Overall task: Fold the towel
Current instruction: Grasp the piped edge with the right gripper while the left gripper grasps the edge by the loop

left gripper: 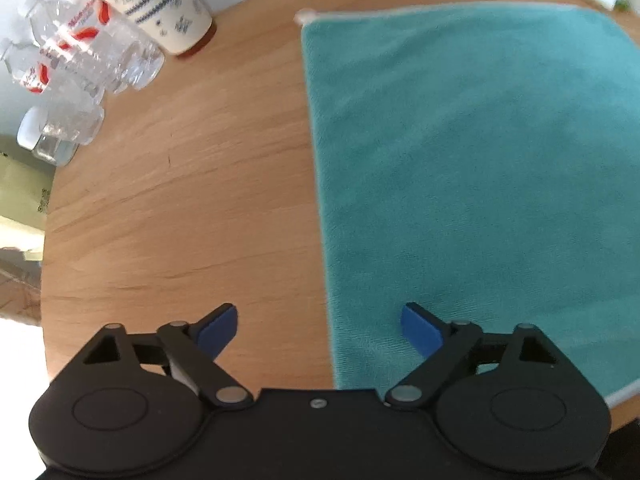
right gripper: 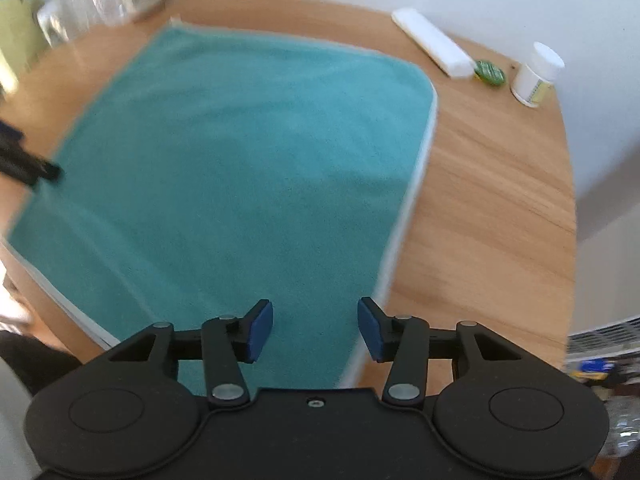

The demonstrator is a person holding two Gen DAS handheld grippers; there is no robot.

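Now: teal towel (left gripper: 472, 168) flat, white-edged; left hand-held gripper (left gripper: 320, 330) wide, right hand-held gripper (right gripper: 316, 328) narrower, both empty.

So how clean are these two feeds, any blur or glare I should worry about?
Left wrist view: the towel edges are smeared by motion blur, and the plastic bottles catch bright glare. Right wrist view: heavier blur along the towel's right hem and on the table; fisheye bends the table rim in both. Both grippers' jaws look sharp.

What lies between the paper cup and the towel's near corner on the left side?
Only bare wooden table separates the paper cup from the teal towel, as the left wrist view shows.
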